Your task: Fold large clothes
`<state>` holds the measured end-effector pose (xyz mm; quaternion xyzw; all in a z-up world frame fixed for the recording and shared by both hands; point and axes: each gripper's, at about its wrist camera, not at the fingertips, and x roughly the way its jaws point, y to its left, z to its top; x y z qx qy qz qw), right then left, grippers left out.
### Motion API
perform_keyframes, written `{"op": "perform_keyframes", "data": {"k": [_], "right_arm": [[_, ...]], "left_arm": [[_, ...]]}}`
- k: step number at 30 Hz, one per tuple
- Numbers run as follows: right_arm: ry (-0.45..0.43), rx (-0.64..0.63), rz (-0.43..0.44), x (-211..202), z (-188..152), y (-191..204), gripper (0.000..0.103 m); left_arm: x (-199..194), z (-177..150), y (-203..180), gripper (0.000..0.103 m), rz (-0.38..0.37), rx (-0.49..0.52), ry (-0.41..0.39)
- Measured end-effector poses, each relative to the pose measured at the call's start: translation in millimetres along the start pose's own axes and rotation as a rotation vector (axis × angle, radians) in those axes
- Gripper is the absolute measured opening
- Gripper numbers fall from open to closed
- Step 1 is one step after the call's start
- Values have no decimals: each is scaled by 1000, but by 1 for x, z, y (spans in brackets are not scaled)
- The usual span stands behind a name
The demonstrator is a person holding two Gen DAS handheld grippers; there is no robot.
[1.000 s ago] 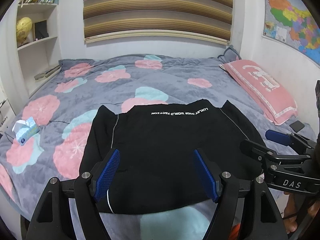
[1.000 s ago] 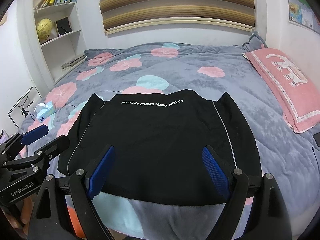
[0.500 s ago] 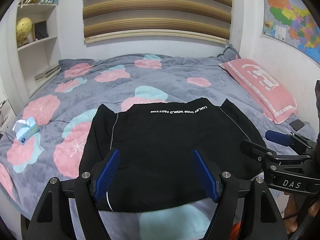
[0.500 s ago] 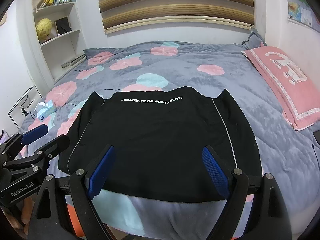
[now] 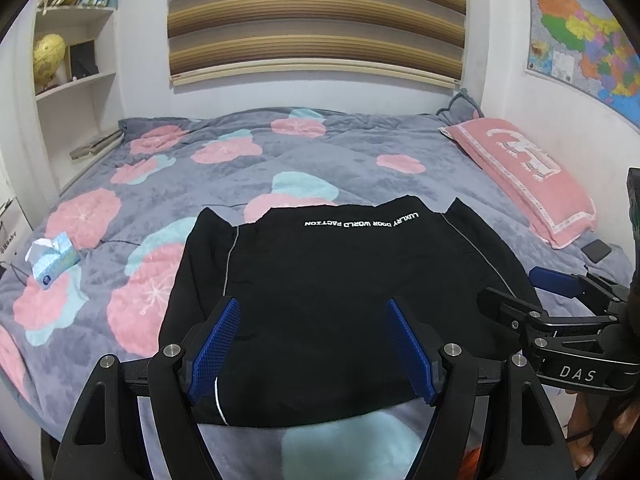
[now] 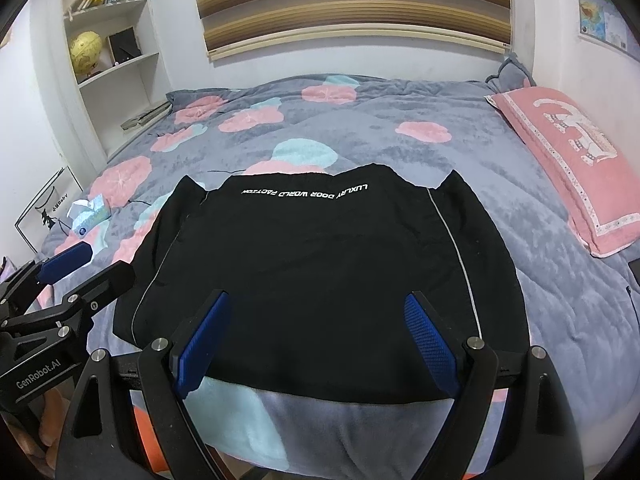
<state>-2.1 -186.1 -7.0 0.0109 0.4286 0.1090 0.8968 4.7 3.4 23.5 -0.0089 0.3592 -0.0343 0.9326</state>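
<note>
A black garment (image 5: 332, 292) (image 6: 316, 264) with a white line of lettering and thin pale side stripes lies flat on the near part of the bed, folded into a broad rectangle. My left gripper (image 5: 312, 312) hovers above its near left part, jaws wide apart with nothing between the blue pads. Over the near right part my right gripper (image 6: 320, 312) is held open and empty too. Each gripper shows in the other's view: the right gripper (image 5: 516, 294) at the right edge, the left gripper (image 6: 84, 264) at the left edge.
The bed (image 5: 360, 148) has a grey quilt with pink and teal flowers. A pink pillow (image 5: 524, 176) lies at the right, a dark phone (image 5: 596, 250) near it. A tissue pack (image 5: 54, 260) lies at the left. White shelves (image 5: 76, 80) stand beyond.
</note>
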Motion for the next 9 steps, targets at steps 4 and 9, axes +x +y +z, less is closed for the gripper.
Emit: {"op": "perform_keyframes", "data": {"k": [4,9], "right_arm": [[6,0,2,2,0,-1,90],[11,1,1,5,0,-3,90]], "left_arm": [[-1,0,-1,77,24,13,-19],[-2,0,0,77,63,21,-40]]}}
